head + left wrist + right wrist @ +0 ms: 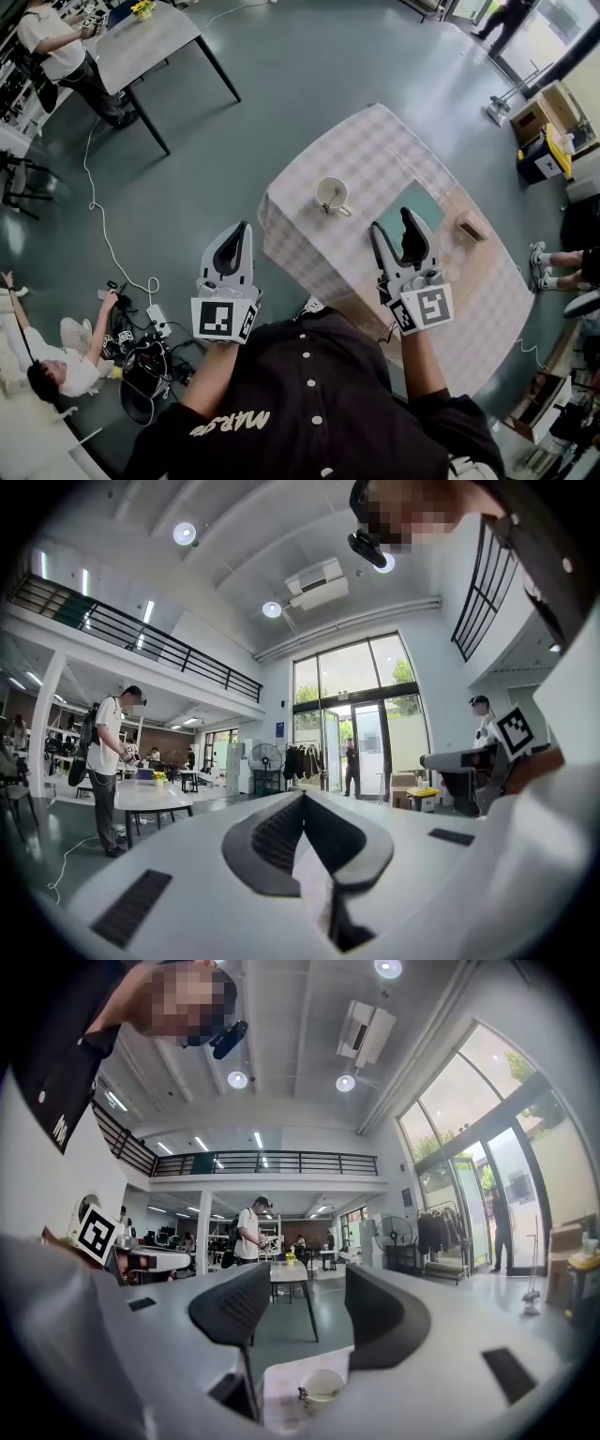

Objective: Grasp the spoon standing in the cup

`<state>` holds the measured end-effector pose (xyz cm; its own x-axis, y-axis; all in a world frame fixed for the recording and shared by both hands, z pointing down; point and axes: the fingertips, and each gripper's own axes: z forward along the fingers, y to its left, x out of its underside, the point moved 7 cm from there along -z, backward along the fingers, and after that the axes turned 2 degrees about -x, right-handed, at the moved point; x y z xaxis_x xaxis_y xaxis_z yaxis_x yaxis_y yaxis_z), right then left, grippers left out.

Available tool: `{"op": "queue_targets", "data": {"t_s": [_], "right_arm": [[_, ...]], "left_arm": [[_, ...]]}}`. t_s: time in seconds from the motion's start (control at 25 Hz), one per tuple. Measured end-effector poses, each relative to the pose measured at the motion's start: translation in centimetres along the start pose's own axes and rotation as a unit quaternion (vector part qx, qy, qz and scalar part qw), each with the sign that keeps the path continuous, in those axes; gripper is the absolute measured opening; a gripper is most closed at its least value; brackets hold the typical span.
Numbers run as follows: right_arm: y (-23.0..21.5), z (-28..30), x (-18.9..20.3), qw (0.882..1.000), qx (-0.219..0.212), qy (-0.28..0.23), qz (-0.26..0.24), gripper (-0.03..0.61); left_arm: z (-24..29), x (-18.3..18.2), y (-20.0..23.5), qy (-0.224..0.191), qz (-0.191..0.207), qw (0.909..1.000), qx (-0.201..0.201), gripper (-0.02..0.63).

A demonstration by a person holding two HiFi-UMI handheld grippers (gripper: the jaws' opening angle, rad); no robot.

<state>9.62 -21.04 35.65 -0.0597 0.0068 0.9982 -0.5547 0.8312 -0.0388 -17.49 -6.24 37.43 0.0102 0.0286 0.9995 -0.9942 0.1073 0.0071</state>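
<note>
The left claw (245, 227) is held clenched; the right claw (390, 223) is held released, near the cup (331, 194) on the counter (394, 150).

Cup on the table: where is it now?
In the head view the cup stands near the left edge of the checked table, ahead and left of the right gripper, whose own view shows it low between open jaws.

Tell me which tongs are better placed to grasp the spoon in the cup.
Right. The right tongs are open over the table, with the cup showing low between their jaws in the right gripper view. The left tongs are shut, off the table's edge.
</note>
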Motion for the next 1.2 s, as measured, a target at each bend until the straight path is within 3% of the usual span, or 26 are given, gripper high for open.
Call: {"op": "queue_targets", "data": {"t_s": [0.6, 1.2], "right_arm": [[-2.2, 4.0, 1.1, 1.0, -0.02, 0.015, 0.011, 0.235], [-1.0, 8.9, 1.4, 0.998, 0.068, 0.008, 0.009, 0.233]], "left_arm": [[2.8, 1.5, 0.8, 0.02, -0.014, 0.9994, -0.024, 0.011], [10.4, 0.4, 7.2, 0.016, 0.001, 0.9974, 0.07, 0.011]]}}
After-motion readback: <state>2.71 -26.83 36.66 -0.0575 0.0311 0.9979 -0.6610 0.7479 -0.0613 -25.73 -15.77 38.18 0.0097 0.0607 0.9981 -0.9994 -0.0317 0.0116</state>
